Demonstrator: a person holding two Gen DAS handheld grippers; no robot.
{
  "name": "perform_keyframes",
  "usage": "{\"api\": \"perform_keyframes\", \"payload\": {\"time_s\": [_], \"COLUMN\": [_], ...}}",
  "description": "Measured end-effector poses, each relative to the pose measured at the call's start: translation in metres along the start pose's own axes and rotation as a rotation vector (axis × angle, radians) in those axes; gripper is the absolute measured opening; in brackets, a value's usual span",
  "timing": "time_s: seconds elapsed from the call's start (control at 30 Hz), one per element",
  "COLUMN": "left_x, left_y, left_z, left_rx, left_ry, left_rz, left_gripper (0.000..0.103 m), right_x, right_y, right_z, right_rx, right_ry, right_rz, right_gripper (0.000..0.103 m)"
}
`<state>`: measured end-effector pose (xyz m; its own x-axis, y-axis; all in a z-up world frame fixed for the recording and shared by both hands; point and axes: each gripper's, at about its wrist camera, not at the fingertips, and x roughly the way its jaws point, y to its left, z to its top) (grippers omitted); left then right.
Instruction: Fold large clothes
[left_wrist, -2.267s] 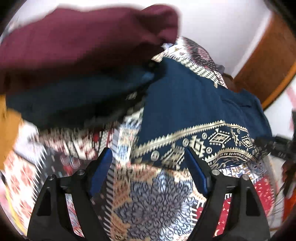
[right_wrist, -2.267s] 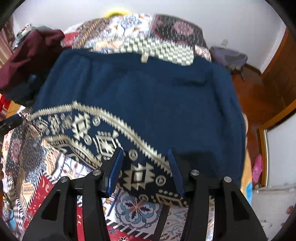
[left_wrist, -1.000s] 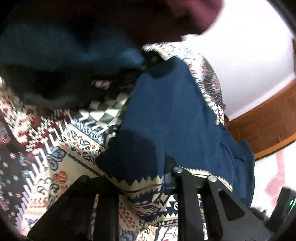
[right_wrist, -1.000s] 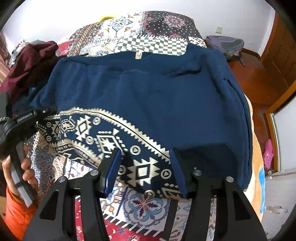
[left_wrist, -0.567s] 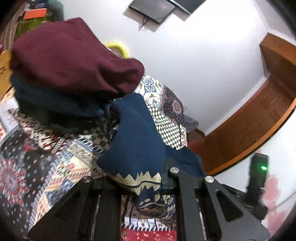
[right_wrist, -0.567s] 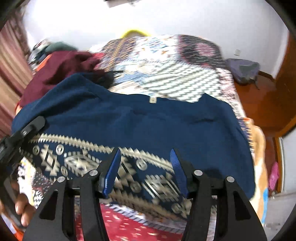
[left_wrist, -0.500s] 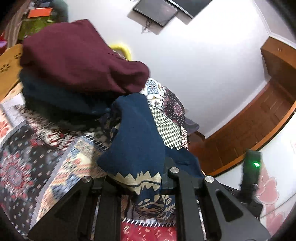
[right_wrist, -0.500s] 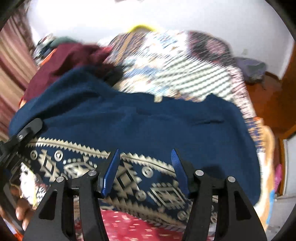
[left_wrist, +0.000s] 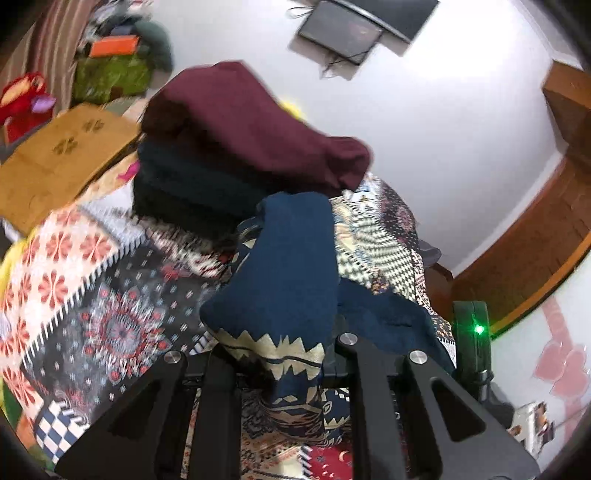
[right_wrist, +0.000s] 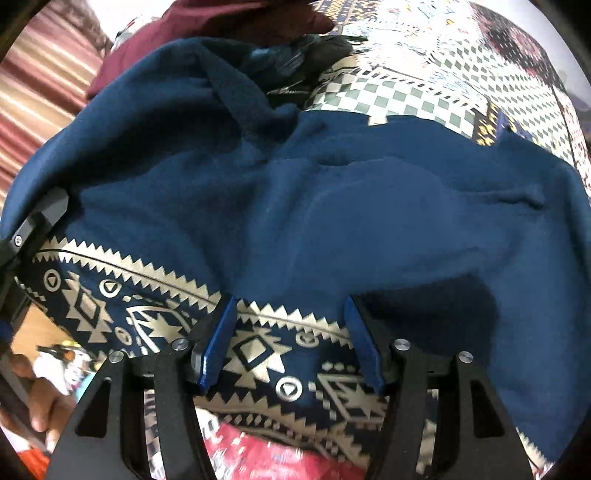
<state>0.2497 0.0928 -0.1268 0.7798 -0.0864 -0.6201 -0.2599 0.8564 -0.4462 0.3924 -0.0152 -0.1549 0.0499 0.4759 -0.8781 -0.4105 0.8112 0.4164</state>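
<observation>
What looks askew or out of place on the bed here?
The navy garment is lopsided: its left hem corner is pinched and bunched in the left tongs while the rest lies rumpled. A maroon pile crowds its far edge.

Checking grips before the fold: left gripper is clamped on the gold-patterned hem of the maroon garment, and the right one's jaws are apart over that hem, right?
Not quite. The left gripper is clamped on the navy garment with the gold-patterned hem, as the left wrist view shows; the maroon garment lies on the pile behind. The right gripper is opening over that hem.
</observation>
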Motion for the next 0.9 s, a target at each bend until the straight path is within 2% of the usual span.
{"api": "perform_keyframes", "payload": {"time_s": [0.1,0.23,0.33,0.47,0.5,0.6,0.67,0.7,0.8,0.87,0.9], "left_x": [-0.004,0.007,0.024,0.054,0.064,0.104,0.125,0.130,0.124,0.110,0.100], "left_y": [-0.036,-0.101,-0.159,-0.223,-0.233,-0.245,-0.237,-0.233,-0.224,-0.225,-0.224], "left_z": [0.012,0.019,0.010,-0.032,-0.045,-0.093,-0.112,-0.117,-0.118,-0.113,-0.107], "left_rx": [0.081,0.202,0.322,0.511,0.557,0.644,0.644,0.636,0.637,0.638,0.637], "left_ry": [-0.024,-0.037,-0.021,0.103,0.144,0.371,0.490,0.515,0.529,0.534,0.524], "left_rz": [-0.039,-0.102,-0.149,-0.226,-0.228,-0.247,-0.245,-0.239,-0.244,-0.285,-0.306], "left_gripper": [0.014,0.014,0.015,0.016,0.017,0.021,0.023,0.024,0.037,0.056,0.060], "right_x": [-0.033,-0.095,-0.135,-0.176,-0.181,-0.192,-0.195,-0.196,-0.198,-0.202,-0.201], "right_y": [-0.017,-0.047,-0.076,-0.115,-0.120,-0.137,-0.140,-0.141,-0.131,-0.125,-0.125], "right_z": [-0.009,-0.038,-0.066,-0.101,-0.101,-0.112,-0.120,-0.121,-0.127,-0.129,-0.128], "right_rx": [0.054,0.086,0.159,0.267,0.271,0.318,0.321,0.309,0.263,0.229,0.219], "right_ry": [-0.063,-0.222,-0.310,-0.391,-0.403,-0.423,-0.425,-0.424,-0.417,-0.417,-0.420], "right_rz": [-0.001,-0.155,-0.233,-0.312,-0.302,-0.294,-0.296,-0.293,-0.298,-0.294,-0.289], "right_gripper": [0.057,0.057,0.057,0.057,0.057,0.057,0.057,0.057,0.057,0.057,0.057]}}
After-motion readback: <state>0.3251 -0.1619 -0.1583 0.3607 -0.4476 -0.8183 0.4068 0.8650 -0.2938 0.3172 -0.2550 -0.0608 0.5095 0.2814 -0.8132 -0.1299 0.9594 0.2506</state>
